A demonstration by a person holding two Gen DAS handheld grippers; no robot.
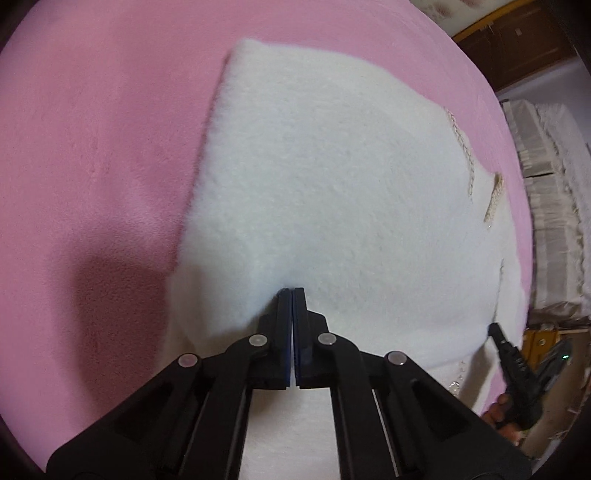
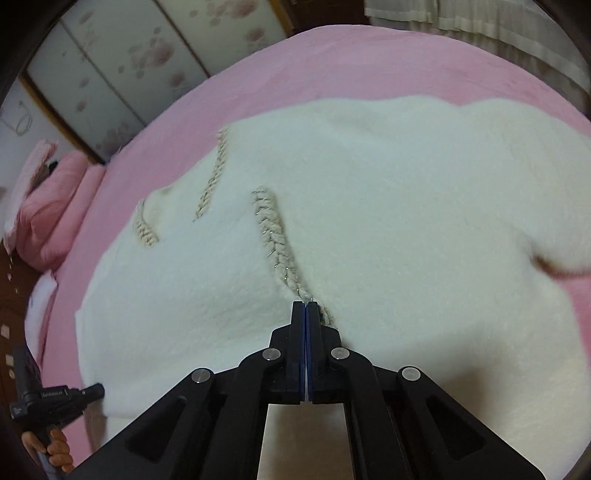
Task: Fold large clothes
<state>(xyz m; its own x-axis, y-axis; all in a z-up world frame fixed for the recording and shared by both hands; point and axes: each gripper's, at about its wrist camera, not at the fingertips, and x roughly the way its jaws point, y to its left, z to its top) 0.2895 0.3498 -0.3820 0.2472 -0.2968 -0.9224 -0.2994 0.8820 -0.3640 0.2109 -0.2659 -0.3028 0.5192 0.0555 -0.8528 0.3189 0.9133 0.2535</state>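
White fluffy sweater [image 2: 369, 206] spread flat across pink bed cover [image 1: 92, 147], fuzzy side up, with beige braided trim [image 2: 275, 236] running in short diagonal strips over the chest. One sleeve [image 2: 517, 147] lying folded over the body toward the far right in the right wrist view. Straight side edge of the sweater [image 1: 210, 140] sharp against the pink in the left wrist view, more braid [image 1: 493, 201] showing near the opposite edge.

Left tongs [image 1: 291, 291] pinched together, blue pads meeting, tips sunk into the near hem with fleece puckered around them; clamped on the fabric. Right tongs [image 2: 305, 304] likewise pressed closed, tips at the lower end of the central braid, gripping the sweater there. Each tool visible from the other's camera: right tongs [image 1: 493, 328] touching the sweater's edge, left tongs [image 2: 98, 389] at the lower left corner, a bare hand [image 2: 57, 448] on its handle.

Pink pillows [image 2: 55, 206] stacked beyond the bed's left, floral sliding panels [image 2: 122, 74] behind, pale curtain [image 2: 480, 26] at upper right.
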